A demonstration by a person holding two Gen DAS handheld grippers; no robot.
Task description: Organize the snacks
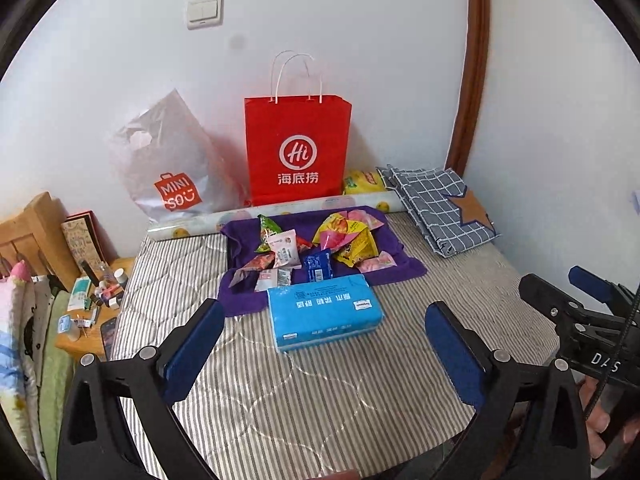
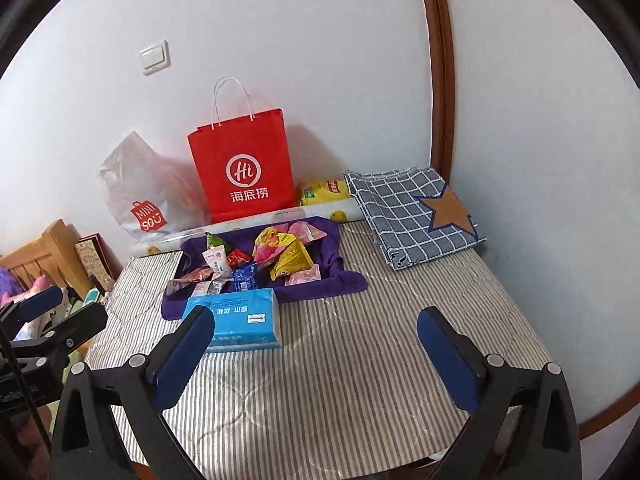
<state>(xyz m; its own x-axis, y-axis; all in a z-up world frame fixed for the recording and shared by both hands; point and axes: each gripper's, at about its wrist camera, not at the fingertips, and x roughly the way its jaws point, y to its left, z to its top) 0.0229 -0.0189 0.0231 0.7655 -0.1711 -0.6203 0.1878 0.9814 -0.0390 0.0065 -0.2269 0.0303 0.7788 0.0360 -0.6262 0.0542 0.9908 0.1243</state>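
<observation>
Several snack packets (image 1: 316, 246) (image 2: 260, 258) lie heaped on a purple cloth (image 1: 400, 266) (image 2: 344, 282) on the striped mattress. A blue tissue pack (image 1: 324, 310) (image 2: 240, 318) lies just in front of the cloth. My left gripper (image 1: 326, 324) stands open over the mattress, short of the tissue pack, nothing between its blue pads. My right gripper (image 2: 314, 330) is open too, to the right of the tissue pack, empty. The right gripper (image 1: 576, 300) shows at the right edge of the left wrist view; the left gripper (image 2: 64, 312) shows at the left edge of the right wrist view.
A red paper bag (image 1: 298, 148) (image 2: 244, 170) and a clear plastic shopping bag (image 1: 168, 164) (image 2: 140, 188) lean on the wall behind a paper roll (image 1: 280, 210). A folded checked cloth (image 1: 444, 208) (image 2: 412, 216) lies at the back right. A cluttered wooden nightstand (image 1: 92, 304) stands left of the bed.
</observation>
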